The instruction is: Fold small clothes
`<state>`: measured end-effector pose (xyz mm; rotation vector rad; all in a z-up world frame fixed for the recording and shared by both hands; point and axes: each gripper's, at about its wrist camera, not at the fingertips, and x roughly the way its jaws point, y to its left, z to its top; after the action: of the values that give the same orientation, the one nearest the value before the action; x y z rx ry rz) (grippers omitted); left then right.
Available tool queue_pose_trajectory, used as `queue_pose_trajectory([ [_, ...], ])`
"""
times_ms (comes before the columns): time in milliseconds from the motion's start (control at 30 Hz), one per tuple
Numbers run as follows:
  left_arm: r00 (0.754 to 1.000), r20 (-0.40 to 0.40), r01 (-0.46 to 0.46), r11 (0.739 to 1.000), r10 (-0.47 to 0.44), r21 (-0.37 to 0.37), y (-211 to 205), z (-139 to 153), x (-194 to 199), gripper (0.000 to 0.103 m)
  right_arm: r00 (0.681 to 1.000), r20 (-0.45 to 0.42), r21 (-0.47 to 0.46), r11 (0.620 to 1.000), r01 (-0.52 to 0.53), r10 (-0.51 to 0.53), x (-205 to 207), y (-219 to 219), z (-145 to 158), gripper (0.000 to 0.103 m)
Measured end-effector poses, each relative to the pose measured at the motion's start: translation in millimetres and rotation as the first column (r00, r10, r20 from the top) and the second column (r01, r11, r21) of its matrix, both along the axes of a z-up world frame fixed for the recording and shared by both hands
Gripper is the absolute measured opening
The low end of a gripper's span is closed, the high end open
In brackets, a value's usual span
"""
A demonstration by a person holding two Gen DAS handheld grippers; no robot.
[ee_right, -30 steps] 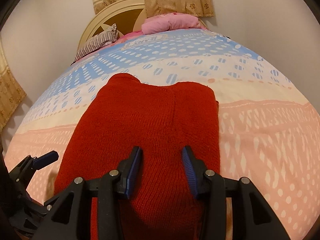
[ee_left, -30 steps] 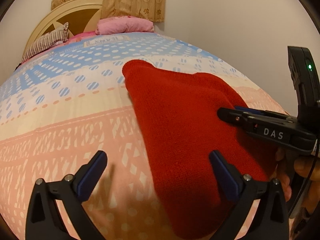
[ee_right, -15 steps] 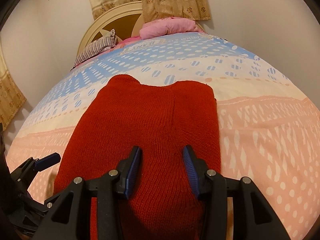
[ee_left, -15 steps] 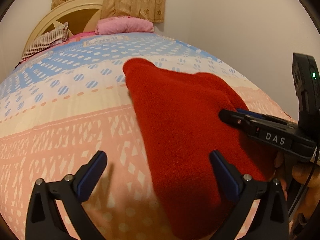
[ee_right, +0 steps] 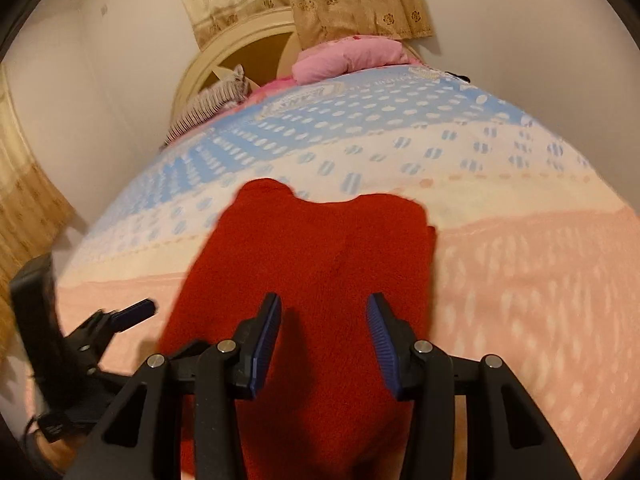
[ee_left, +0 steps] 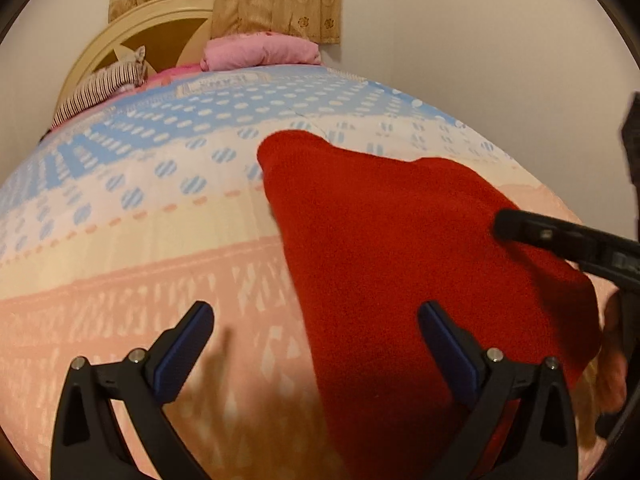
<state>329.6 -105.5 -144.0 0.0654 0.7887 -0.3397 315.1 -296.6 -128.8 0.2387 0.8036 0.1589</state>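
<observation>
The left tongs [ee_left: 316, 344] gaped wide over the patterned pink-and-blue bedspread [ee_left: 132, 240], the folded red knitted garment [ee_left: 400, 264] at their 2 o'clock. The right tongs [ee_right: 324, 340] hovered above it, narrowly parted, empty.

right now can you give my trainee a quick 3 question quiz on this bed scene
1. True or false: the left gripper is shut on the red garment.
2. Which pillow lies nearer the curtain: A striped, B pink?
3. Fill in: the right gripper hangs over the ____ garment.

Key: 1 false, it is open. 2 B, the pink pillow; the striped pillow lies left. 3 red.
</observation>
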Motion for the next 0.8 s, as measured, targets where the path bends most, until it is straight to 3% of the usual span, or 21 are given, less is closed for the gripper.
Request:
queue_pose_trajectory([
  [67,1.000,-0.011,0.007,1.000,-0.007,-0.018,1,-2,0,0.103,0.999,-0.047,0.024,0.999,-0.025,0.026,10,-5,-13,0.046],
  [200,1.000,-0.026,0.010,0.999,-0.011,-0.054,2,-6,0,0.103,0.999,-0.004,0.020,0.999,-0.042,0.042,3,-7,-18,0.046],
  [467,1.000,0.000,-0.014,0.999,0.014,-0.033,2,-1,-12,0.103,1.000,0.012,-0.026,0.999,-0.027,0.027,-6,-2,-18,0.050],
  [533,1.000,-0.006,-0.022,0.999,0.021,-0.045,4,-2,-13,0.103,1.000,0.001,-0.019,1.000,-0.017,0.017,-6,-4,-18,0.053],
  [667,0.999,-0.044,-0.015,0.996,0.011,-0.087,8,-5,-11,0.103,0.999,-0.030,0.022,1.000,0.021,-0.021,-7,-14,-26,0.070],
  [800,0.998,-0.057,-0.005,0.993,-0.002,-0.121,11,-7,-10,0.103,1.000,-0.002,0.078,0.997,0.024,-0.024,-15,-25,-19,0.070],
])
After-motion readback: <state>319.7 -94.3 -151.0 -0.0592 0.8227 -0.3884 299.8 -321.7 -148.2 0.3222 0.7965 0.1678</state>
